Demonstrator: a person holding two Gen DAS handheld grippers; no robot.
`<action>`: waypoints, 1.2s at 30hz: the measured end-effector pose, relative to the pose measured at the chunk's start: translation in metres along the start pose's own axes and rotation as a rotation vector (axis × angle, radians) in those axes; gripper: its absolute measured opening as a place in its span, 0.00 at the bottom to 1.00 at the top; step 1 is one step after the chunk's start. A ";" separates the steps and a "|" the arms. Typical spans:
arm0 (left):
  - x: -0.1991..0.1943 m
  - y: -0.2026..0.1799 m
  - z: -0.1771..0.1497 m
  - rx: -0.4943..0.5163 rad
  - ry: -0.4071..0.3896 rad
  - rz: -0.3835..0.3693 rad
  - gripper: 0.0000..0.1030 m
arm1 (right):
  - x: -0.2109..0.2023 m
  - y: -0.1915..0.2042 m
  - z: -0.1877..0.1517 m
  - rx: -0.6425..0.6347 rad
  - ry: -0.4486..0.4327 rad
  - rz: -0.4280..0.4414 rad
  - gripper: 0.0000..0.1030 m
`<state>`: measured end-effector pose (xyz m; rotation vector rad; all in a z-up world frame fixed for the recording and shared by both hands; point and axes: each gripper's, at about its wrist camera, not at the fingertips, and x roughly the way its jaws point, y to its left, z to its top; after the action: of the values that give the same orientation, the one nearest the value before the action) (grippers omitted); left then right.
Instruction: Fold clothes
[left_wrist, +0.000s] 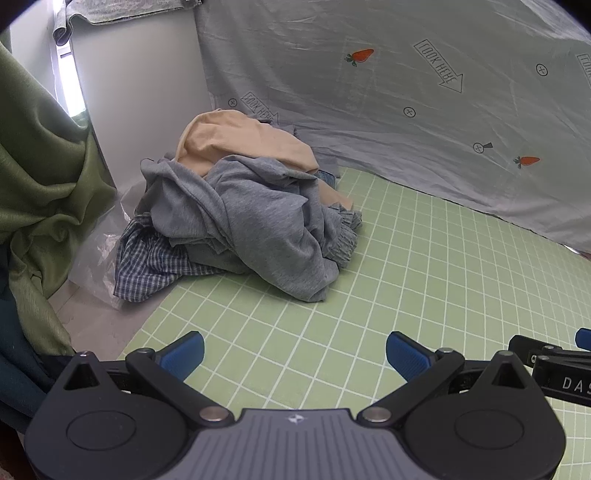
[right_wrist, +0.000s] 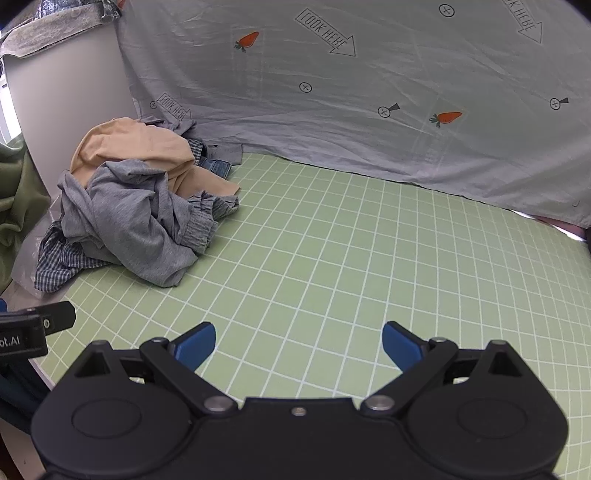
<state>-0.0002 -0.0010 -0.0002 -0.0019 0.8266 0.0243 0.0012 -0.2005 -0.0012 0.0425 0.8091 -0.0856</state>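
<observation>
A heap of crumpled clothes sits at the far left of the green grid mat (left_wrist: 406, 266): a grey garment (left_wrist: 258, 221) on top, a tan garment (left_wrist: 243, 144) behind it, a blue checked one (left_wrist: 147, 262) underneath. The heap also shows in the right wrist view, grey garment (right_wrist: 136, 229), tan garment (right_wrist: 136, 144). My left gripper (left_wrist: 294, 354) is open and empty over the mat's near edge, short of the heap. My right gripper (right_wrist: 298, 343) is open and empty to its right, over bare mat (right_wrist: 369, 258).
A grey printed sheet (left_wrist: 406, 92) hangs as a backdrop behind the mat. A green curtain (left_wrist: 40, 184) and a white cabinet (left_wrist: 140, 92) stand at the left. Clear plastic (left_wrist: 96, 258) lies under the heap's left side.
</observation>
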 end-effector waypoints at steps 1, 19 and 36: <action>0.000 -0.001 0.000 0.000 0.001 -0.001 1.00 | 0.000 0.000 0.000 0.001 0.000 0.000 0.95; 0.008 0.006 0.014 0.008 0.001 0.009 1.00 | 0.010 0.006 0.006 -0.005 -0.004 -0.012 0.95; 0.015 0.001 0.012 0.014 0.004 0.012 1.00 | 0.016 0.005 0.008 0.015 0.005 -0.033 0.95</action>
<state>0.0188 0.0002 -0.0024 0.0161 0.8307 0.0305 0.0183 -0.1973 -0.0071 0.0436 0.8141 -0.1231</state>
